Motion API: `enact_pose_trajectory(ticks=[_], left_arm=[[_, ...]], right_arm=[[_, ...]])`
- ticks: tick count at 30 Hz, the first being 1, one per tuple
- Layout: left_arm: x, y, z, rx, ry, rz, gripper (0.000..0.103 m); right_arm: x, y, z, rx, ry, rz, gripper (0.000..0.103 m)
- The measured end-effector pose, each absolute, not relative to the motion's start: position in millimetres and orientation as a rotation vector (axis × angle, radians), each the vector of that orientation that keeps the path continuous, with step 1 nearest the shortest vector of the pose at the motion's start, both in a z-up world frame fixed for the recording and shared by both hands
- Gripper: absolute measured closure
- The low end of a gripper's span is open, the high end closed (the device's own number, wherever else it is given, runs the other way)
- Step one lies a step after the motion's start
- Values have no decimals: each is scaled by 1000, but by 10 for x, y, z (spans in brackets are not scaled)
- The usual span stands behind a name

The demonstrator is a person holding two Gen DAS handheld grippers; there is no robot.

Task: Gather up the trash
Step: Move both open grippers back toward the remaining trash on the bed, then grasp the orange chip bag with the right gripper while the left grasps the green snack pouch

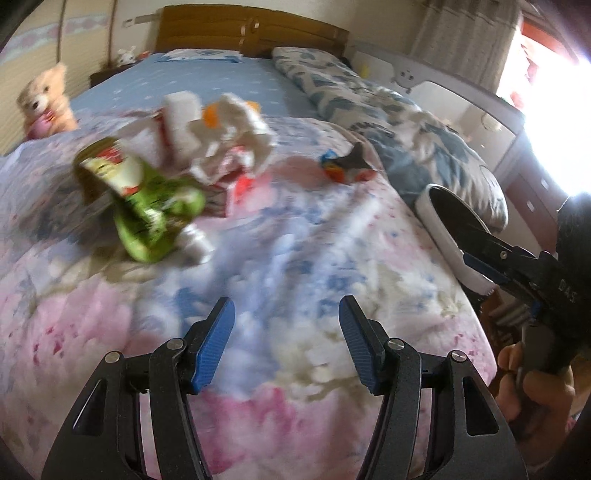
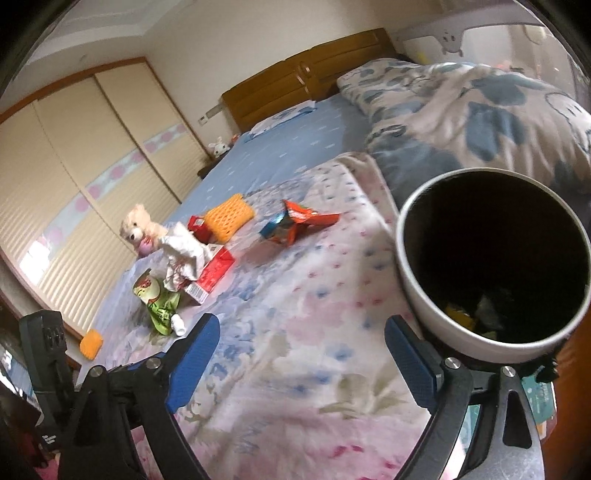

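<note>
Trash lies on the flowered bedspread point(image 1: 295, 266): a green snack packet point(image 1: 147, 206) point(image 2: 159, 306), crumpled white paper point(image 1: 229, 136) point(image 2: 183, 254) on a red box point(image 2: 214, 275), an orange foam net point(image 2: 229, 216) and a red-blue wrapper point(image 1: 347, 166) point(image 2: 295, 221). A white bin with a dark inside point(image 2: 491, 266) point(image 1: 447, 236) stands at the bed's right edge with some trash in it. My left gripper point(image 1: 286, 339) is open and empty above the bedspread, short of the packet. My right gripper point(image 2: 299, 362) is open and empty, its right finger beside the bin.
A teddy bear point(image 1: 44, 99) point(image 2: 138, 227) sits at the bed's left edge. A blue patterned quilt point(image 1: 388, 110) point(image 2: 480, 107) lies along the right. A wooden headboard point(image 1: 251, 29) is at the back. An orange sponge point(image 2: 90, 343) lies low at the left.
</note>
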State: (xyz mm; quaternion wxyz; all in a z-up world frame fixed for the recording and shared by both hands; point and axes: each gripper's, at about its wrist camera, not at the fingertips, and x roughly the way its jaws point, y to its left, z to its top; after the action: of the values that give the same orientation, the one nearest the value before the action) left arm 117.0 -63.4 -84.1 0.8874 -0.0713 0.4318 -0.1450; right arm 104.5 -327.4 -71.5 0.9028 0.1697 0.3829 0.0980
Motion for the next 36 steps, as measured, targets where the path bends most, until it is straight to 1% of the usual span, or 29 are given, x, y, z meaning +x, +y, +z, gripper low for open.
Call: enact_pose_trajectory(ticks=[14,17,20,30,36], left_arm=[[1335,-113,-905,-232,907,-134,43],[1416,-57,-895,-243,905,-115,40],[1509,12,-882,-267,901,-93,38],[1857,218,-827,-342,884,-62,37],[2021,283,-894,-379,889,-71,38]], right_arm=[[1407,-2841,-843,239,802,234,9],[1516,-2788,-856,220,801,230,9],[1641,-2762,-857,211,801,227,9],[2156,-2764,-899,197,813,181,9],[2430,-2787,-971,172,844,142,10]])
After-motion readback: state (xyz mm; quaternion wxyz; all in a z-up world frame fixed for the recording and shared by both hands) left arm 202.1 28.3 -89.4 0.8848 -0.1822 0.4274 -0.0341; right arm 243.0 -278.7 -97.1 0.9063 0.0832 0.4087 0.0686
